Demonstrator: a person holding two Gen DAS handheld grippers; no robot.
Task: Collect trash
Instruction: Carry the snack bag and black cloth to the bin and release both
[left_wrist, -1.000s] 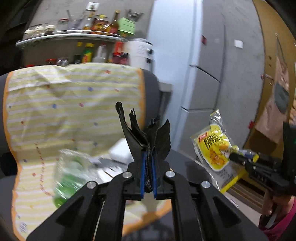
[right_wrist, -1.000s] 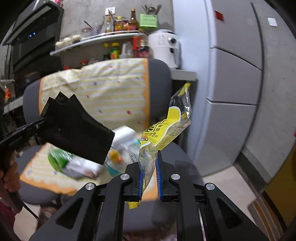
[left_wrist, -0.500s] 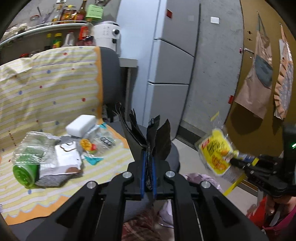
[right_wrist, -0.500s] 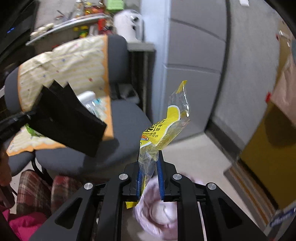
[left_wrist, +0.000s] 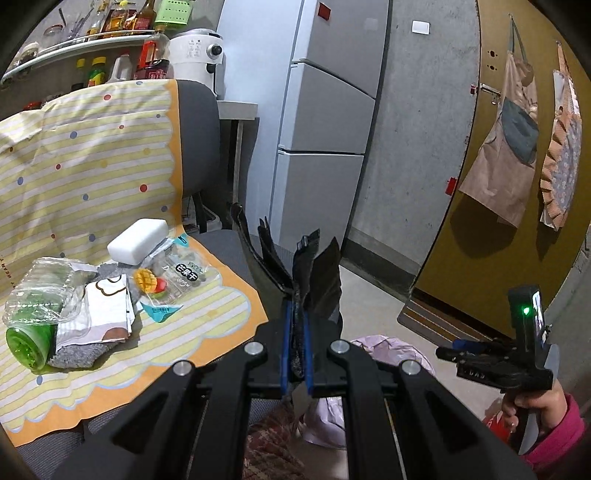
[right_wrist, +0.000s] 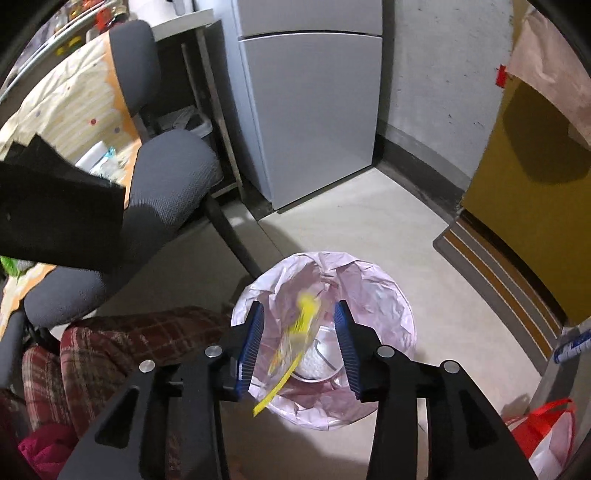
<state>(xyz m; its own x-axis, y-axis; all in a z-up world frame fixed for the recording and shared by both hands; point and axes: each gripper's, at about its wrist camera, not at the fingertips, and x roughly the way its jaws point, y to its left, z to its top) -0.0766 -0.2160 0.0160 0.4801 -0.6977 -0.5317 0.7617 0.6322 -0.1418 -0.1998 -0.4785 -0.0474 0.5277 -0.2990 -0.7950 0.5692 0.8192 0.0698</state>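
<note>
Half a second earlier your right gripper (right_wrist: 299, 345) pinched the yellow snack wrapper (right_wrist: 295, 339) upright above the seat edge; by this moment its jaws had spread wide, the wrapper was released, and it hung blurred between them, directly over the mouth of the pink-lined bin (right_wrist: 384, 291). Your left gripper (left_wrist: 295, 334) showed no such change: its jaws stayed clenched on the black wrapper (left_wrist: 295, 269).

Office chair (right_wrist: 166, 184): grey seat and back, draped with a yellow striped cloth (left_wrist: 92, 147) edged in orange. The bin stood on the bare floor just beside the seat's front edge, with open floor between it and the fridge (right_wrist: 310, 107) and between it and the striped doormat (right_wrist: 491, 266).

Pink-lined bin: round, liner crumpled over the rim, a pale object lying at the bottom.

Black wrapper: creased, its torn flaps fanning upward from the jaws; in the right wrist view it hung beside the seat, well apart from the bin mouth.

Yellow snack wrapper: clear film printed yellow, one yellow strip trailing past the near rim.

Remaining litter on the cloth: a crushed clear bottle with a green cap (left_wrist: 33, 325), a dried-mango packet (left_wrist: 170, 277) and a white block (left_wrist: 138, 240), close together on the seat.
</note>
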